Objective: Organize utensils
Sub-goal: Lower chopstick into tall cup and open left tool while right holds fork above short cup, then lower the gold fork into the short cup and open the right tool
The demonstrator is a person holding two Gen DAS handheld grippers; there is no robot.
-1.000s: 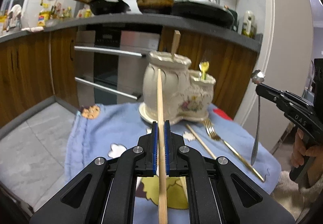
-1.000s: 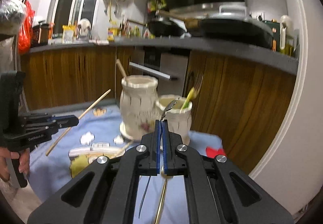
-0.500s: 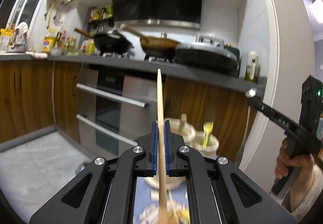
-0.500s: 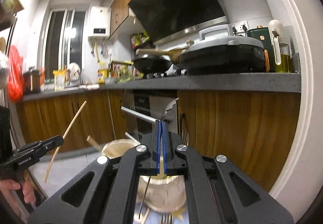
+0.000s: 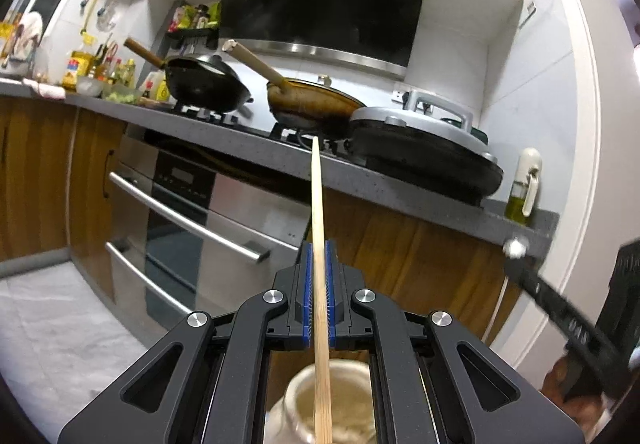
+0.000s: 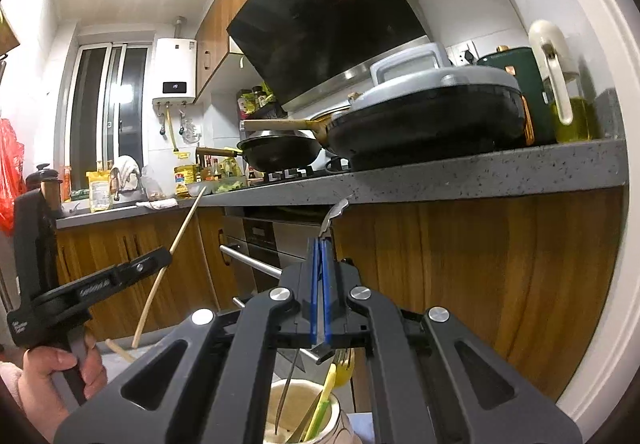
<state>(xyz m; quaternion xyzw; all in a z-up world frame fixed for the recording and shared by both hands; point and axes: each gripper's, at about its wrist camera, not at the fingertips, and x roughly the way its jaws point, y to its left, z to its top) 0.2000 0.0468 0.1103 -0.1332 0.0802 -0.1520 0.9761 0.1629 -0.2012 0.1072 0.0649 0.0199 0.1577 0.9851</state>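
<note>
Left gripper (image 5: 318, 292) is clenched on a wooden chopstick (image 5: 319, 228), held upright with its lower end over the mouth of the tall cream jar (image 5: 336, 412). Right gripper (image 6: 320, 292) pinches a metal spoon (image 6: 334, 211) above the smaller holder (image 6: 304, 416), which already carries a fork and green utensils. Letting go off-centre could bounce either piece off a rim.
</note>
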